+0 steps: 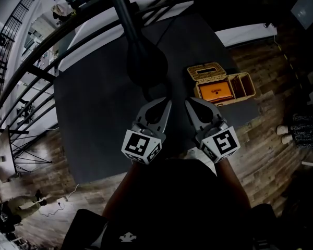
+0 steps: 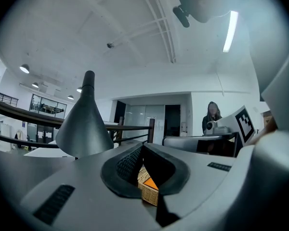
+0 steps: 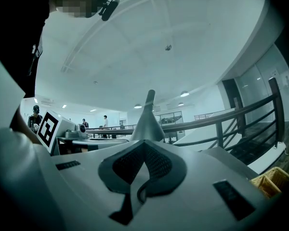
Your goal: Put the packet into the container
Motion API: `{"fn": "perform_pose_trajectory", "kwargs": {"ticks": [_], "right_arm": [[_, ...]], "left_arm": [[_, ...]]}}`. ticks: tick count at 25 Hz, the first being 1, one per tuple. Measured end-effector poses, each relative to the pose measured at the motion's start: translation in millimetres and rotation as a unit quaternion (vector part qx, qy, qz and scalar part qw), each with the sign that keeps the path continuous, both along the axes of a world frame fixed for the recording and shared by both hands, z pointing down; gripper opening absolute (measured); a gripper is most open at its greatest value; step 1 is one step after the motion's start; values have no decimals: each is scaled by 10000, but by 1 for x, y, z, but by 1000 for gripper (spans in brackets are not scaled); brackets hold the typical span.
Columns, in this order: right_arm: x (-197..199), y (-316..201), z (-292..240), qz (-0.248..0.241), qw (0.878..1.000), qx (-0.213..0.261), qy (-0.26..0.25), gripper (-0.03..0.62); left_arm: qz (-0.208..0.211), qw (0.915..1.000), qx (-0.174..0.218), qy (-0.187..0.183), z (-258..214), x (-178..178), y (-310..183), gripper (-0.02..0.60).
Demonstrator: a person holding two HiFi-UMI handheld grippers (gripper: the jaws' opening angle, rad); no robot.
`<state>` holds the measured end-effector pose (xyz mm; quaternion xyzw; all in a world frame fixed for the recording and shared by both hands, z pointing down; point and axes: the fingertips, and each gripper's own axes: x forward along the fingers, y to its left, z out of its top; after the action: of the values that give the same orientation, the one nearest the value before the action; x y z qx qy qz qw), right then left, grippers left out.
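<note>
Both tongs level, side by side over the dark tabletop (image 1: 99,119). Left gripper (image 1: 166,103): jaws closed together, nothing between them. Right gripper (image 1: 192,102): also closed and empty. The orange packet (image 1: 215,91) lies inside the open wicker basket (image 1: 246,83), near the tabletop's right edge, just beyond the right gripper.

We list 1 table (image 1: 94,119).
- On it, at its right edge: 1 container (image 1: 244,86), its lid (image 1: 206,71) on the far side. 1 packet (image 1: 215,91) lies inside.
- Left of the container, at mid-table: 1 cone-footed post (image 1: 146,61).
- Before the post, over the table's near half: 2 grippers side by side, the left gripper (image 1: 166,101) just beside the right gripper (image 1: 190,101).
- Behind and left of the table: 1 railing (image 1: 21,87).
- On the floor to its right: 2 shoes (image 1: 286,134).
</note>
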<state>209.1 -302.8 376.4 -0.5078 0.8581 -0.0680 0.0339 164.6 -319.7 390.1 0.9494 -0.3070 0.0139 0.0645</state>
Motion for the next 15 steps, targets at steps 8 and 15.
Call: {"fn": "perform_pose_trajectory", "kwargs": {"ticks": [8, 15], "right_arm": [[-2, 6, -2, -32, 10000, 10, -17, 5], [-4, 8, -1, -47, 10000, -10, -31, 5]], "left_arm": [[4, 10000, -6, 14, 1, 1, 5, 6], [7, 10000, 18, 4, -2, -1, 9, 6]]}}
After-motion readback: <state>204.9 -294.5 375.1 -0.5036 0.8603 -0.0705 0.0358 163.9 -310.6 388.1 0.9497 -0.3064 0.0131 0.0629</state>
